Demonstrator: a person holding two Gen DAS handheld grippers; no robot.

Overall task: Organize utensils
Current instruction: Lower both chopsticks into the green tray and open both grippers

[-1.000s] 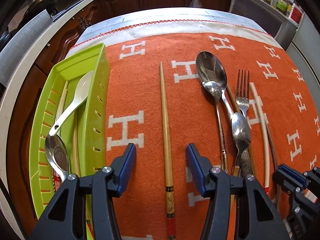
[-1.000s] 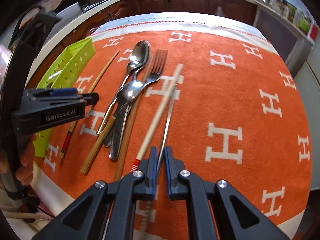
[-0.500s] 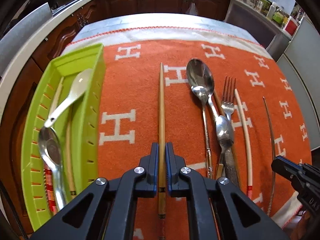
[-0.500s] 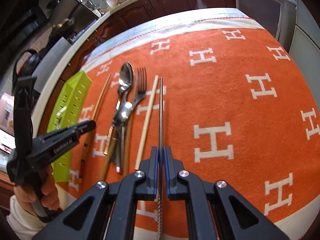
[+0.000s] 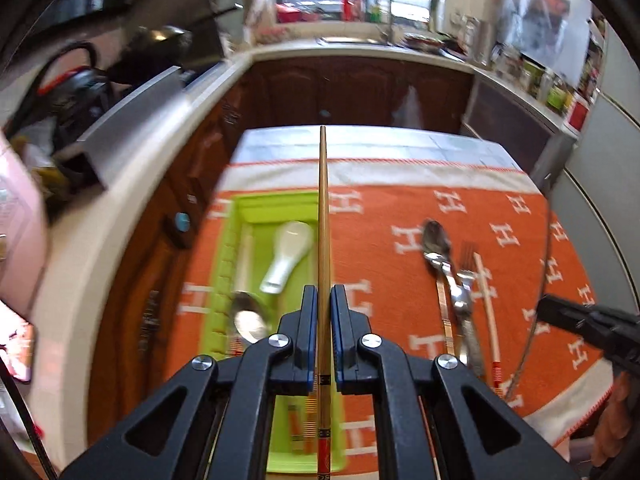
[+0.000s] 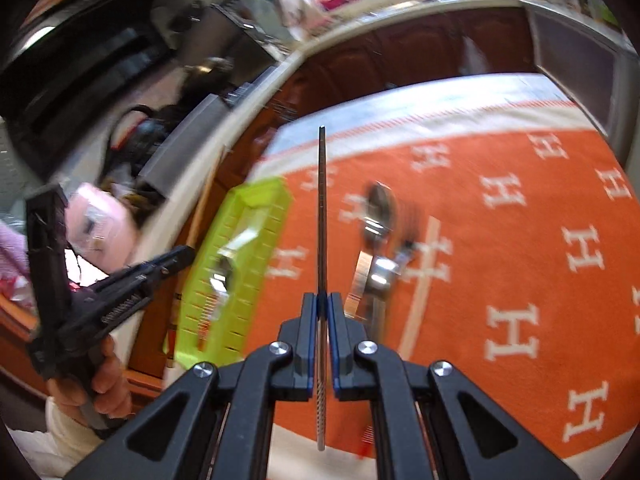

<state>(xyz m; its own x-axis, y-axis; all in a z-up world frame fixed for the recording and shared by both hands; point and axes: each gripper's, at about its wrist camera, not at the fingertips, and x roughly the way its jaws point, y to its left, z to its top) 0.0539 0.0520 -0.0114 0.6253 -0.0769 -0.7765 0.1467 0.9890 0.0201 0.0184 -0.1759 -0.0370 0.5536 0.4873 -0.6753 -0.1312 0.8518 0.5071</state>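
Left wrist view: our left gripper (image 5: pixel 324 300) clamps a long wooden chopstick (image 5: pixel 323 216) raised over the lime-green plastic tray (image 5: pixel 224 264), while our right gripper (image 6: pixel 322 306) pinches a thin metal chopstick (image 6: pixel 321 208) above the orange H-patterned cloth (image 6: pixel 500 264).

The right gripper (image 6: pixel 323 304) is clamped on a thin metal chopstick (image 6: pixel 321 208) that points straight ahead above the orange cloth (image 6: pixel 500 264). To its left lies the green tray (image 6: pixel 256 216); to its right, blurred spoons (image 6: pixel 380 208) and a pale chopstick (image 6: pixel 420 296). At far left a hand holds the left gripper (image 6: pixel 176 258).
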